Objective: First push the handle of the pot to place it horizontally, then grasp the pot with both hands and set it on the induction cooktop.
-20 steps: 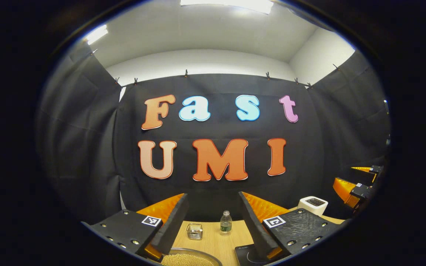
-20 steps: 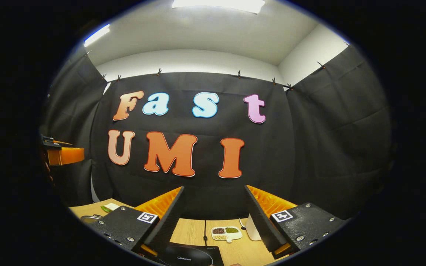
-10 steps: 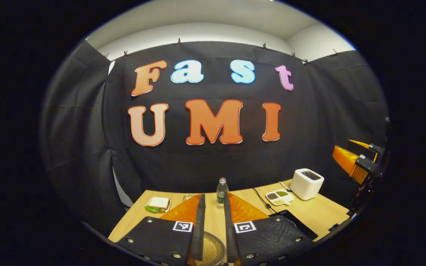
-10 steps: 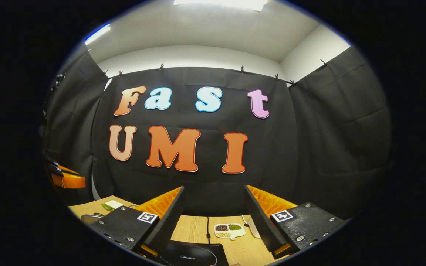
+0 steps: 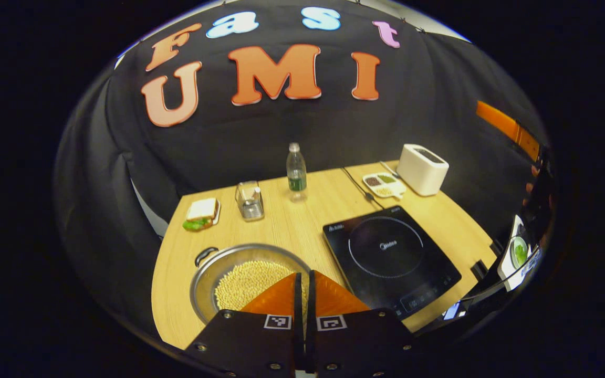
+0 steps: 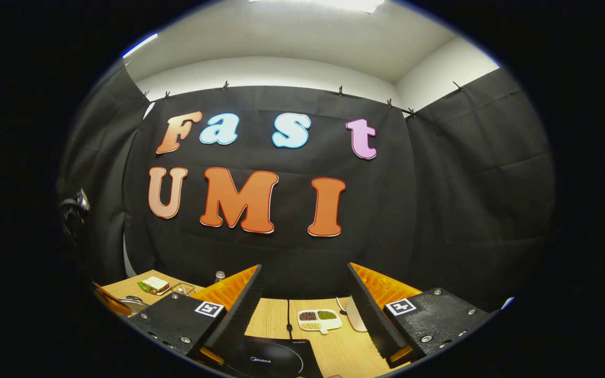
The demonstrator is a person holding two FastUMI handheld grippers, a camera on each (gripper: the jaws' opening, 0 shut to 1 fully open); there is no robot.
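Observation:
In the left gripper view a round metal pot (image 5: pixel 239 281) of yellow beans sits on the near left of the wooden table (image 5: pixel 292 226). A dark loop handle (image 5: pixel 205 255) shows on its far-left rim. The black induction cooktop (image 5: pixel 389 257) lies to its right. My left gripper (image 5: pixel 302 276) is shut with nothing in it; its tips stand over the pot's near right side and hide that rim. My right gripper (image 6: pixel 305 315) hangs open and empty above the cooktop (image 6: pixel 271 361). The pot's edge (image 6: pixel 130 301) shows far left in the right gripper view.
At the back of the table stand a water bottle (image 5: pixel 296 168), a small glass box (image 5: pixel 250 200), a sandwich (image 5: pixel 200 213), a divided dish of beans (image 5: pixel 384 184) and a white toaster (image 5: pixel 422 169). A cord (image 5: pixel 357 186) runs from the cooktop. The dish (image 6: pixel 319 319) lies beyond the cooktop.
My left gripper went from wide open to shut and tipped downward, bringing the pot, cooktop and table into its view. The right gripper stayed open and barely moved.

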